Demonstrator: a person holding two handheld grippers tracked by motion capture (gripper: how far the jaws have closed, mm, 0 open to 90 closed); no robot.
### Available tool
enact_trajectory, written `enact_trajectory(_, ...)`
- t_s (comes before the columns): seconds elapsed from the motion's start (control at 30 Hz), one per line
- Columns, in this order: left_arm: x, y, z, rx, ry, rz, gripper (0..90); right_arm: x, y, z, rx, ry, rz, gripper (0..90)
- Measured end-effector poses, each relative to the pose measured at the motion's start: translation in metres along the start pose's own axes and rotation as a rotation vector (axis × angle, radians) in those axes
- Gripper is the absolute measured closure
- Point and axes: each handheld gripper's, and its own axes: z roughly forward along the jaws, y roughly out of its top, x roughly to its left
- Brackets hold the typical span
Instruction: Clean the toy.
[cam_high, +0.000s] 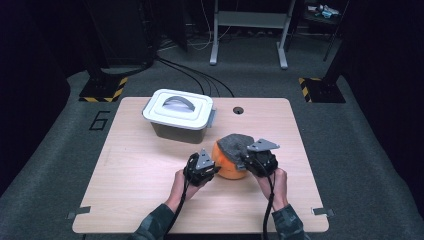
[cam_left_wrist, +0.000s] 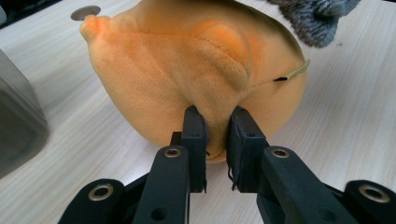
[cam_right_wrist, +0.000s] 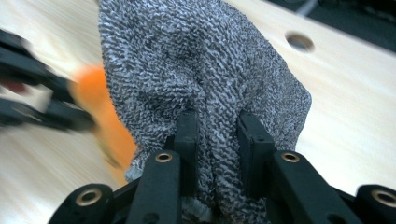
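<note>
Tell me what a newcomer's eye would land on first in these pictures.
The bright orange plush toy near the middle of the wooden table stands out first, with the left tool pinching a fold of it. Next comes the grey knitted cloth draped over the toy's top, clamped by the right tool. Behind them, toward the table's far left, sits a lidded grey bin.

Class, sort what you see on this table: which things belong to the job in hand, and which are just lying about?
In the job:
- orange plush toy, pinched by the left tongs
- grey knitted cloth, pinched by the right tongs

Lying about:
- lidded grey bin at the back of the table
</note>
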Motion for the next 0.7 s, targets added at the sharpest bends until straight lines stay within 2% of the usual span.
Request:
enact_trajectory(0.1, -0.001, 0.001, 0.0, 0.002, 0.006, 0.006, 79.5, 0.015, 0.01, 0.007, 0.026, 0.014, -0.049, 72.3)
enact_trajectory(0.17, 0.002, -0.001, 0.0, 0.005, 0.005, -0.005, 79.8, 0.02, 0.01, 0.015, 0.051, -0.017, -0.08, 72.5)
enact_trajectory(0.23, 0.003, -0.003, 0.0, -0.002, -0.004, -0.026, 80.2, 0.016, 0.007, 0.019, 0.062, -0.007, -0.056, 72.7)
enact_trajectory(0.3, 0.003, -0.003, 0.0, -0.004, -0.006, -0.037, 80.3, 0.01, 0.001, 0.02, 0.074, -0.021, -0.034, 72.8)
enact_trajectory(0.43, 0.003, -0.005, 0.001, -0.005, -0.011, -0.039, 80.2, -0.01, -0.019, 0.023, 0.108, -0.055, 0.03, 72.8)
enact_trajectory(0.53, 0.004, -0.005, 0.001, -0.007, -0.018, -0.048, 80.2, -0.017, -0.027, 0.024, 0.128, -0.071, 0.053, 72.8)
enact_trajectory(0.57, 0.004, -0.005, 0.001, -0.01, -0.02, -0.049, 80.2, -0.021, -0.031, 0.025, 0.14, -0.074, 0.059, 72.8)
enact_trajectory(0.6, 0.004, -0.005, 0.001, -0.012, -0.018, -0.053, 80.2, -0.027, -0.037, 0.026, 0.152, -0.071, 0.086, 72.7)
enact_trajectory(0.7, 0.005, -0.005, 0.001, -0.012, -0.017, -0.056, 80.2, -0.03, -0.04, 0.023, 0.147, -0.068, 0.101, 72.5)
